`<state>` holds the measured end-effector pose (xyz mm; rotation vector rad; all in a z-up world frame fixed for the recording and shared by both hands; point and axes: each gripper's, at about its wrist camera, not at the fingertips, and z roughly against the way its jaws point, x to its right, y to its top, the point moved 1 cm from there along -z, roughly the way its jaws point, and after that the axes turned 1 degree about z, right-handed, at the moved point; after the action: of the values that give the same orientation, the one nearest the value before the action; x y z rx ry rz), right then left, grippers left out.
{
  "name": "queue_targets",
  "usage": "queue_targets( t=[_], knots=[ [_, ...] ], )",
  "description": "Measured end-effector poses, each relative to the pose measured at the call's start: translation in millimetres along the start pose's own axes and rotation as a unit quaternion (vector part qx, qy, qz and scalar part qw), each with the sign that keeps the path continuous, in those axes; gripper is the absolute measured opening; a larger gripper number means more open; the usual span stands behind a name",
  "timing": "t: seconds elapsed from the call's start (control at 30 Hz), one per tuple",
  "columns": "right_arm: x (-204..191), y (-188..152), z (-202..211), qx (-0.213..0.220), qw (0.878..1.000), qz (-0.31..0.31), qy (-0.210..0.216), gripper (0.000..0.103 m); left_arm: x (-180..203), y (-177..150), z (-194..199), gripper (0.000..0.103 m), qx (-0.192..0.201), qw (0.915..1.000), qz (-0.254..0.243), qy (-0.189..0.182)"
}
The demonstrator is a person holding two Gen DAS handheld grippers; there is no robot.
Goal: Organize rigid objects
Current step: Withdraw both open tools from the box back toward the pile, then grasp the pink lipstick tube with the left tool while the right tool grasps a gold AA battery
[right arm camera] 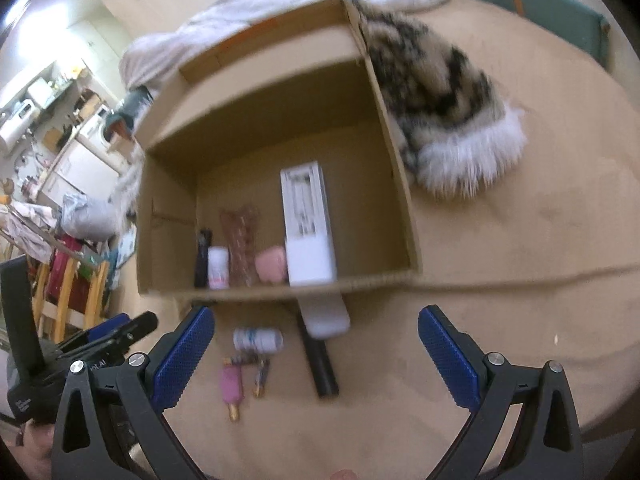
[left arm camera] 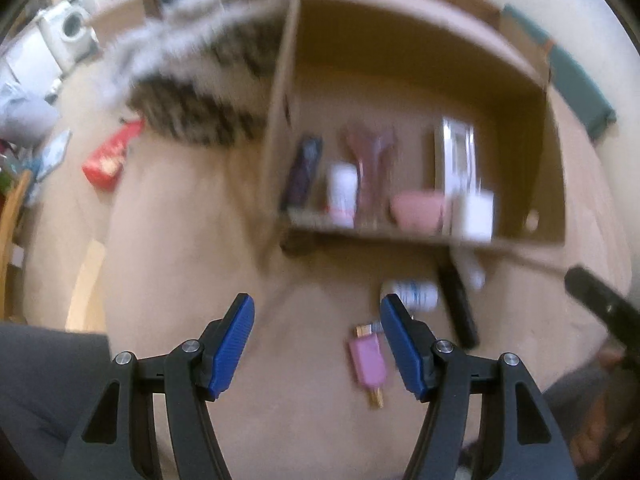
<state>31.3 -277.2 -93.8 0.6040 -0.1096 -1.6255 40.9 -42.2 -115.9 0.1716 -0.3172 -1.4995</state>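
Note:
An open cardboard box [right arm camera: 280, 292] lies on a tan surface. It holds a tall white carton [right arm camera: 308, 220], a pink bowl [right arm camera: 272, 264], a pinkish clear vase [right arm camera: 240, 240], a white bottle [right arm camera: 218, 266] and a dark tube [right arm camera: 202, 256]. Loose in front of the box lie a pink ice-lolly-shaped item [left arm camera: 368, 360], a white bottle on its side [left arm camera: 416, 294], a black cylinder [left arm camera: 458, 308] and a white oblong object [right arm camera: 326, 316]. My left gripper [left arm camera: 316, 300] hangs open above the surface, left of the pink item. My right gripper [right arm camera: 316, 314] is open above the loose items, holding nothing.
A furry patterned throw [right arm camera: 440, 92] and a white blanket [right arm camera: 280, 4] lie against the box. A red packet [left arm camera: 110, 160] sits off to the left. A washing machine [left arm camera: 70, 26], a wooden chair and clutter stand at the room's edge. The picture is blurred by motion.

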Motion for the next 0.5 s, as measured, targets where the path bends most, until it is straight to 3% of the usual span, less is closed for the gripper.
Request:
queue_targets(
  t=[0.17,0.3,0.4,0.47,0.5],
  knots=[
    [5.0,-5.5,-16.3,-0.030,0.999,-0.008,-0.019,0.103,18.8,-19.2,-43.0,0.061,-0.074,0.9970,-0.024,-0.008],
    [11.5,-6.8,-33.9,-0.064,0.998,-0.026,-0.015,0.103,28.3,-25.2,-62.5,0.051,-0.103,0.9940,-0.036,-0.008],
    [13.5,-9.8,-45.6,-0.090,0.995,-0.044,0.011,0.103,33.2,-28.6,-74.1,0.050,-0.118,0.9919,-0.048,-0.004],
    [10.6,-12.2,-52.1,-0.104,0.993,-0.047,0.031,0.101,33.8,-28.9,-75.6,0.042,-0.112,0.9924,-0.052,-0.001],
    [8.0,-13.3,-55.0,-0.111,0.992,-0.046,0.039,0.092,33.6,-28.6,-75.5,0.029,-0.111,0.9925,-0.052,-0.003]
  ],
)
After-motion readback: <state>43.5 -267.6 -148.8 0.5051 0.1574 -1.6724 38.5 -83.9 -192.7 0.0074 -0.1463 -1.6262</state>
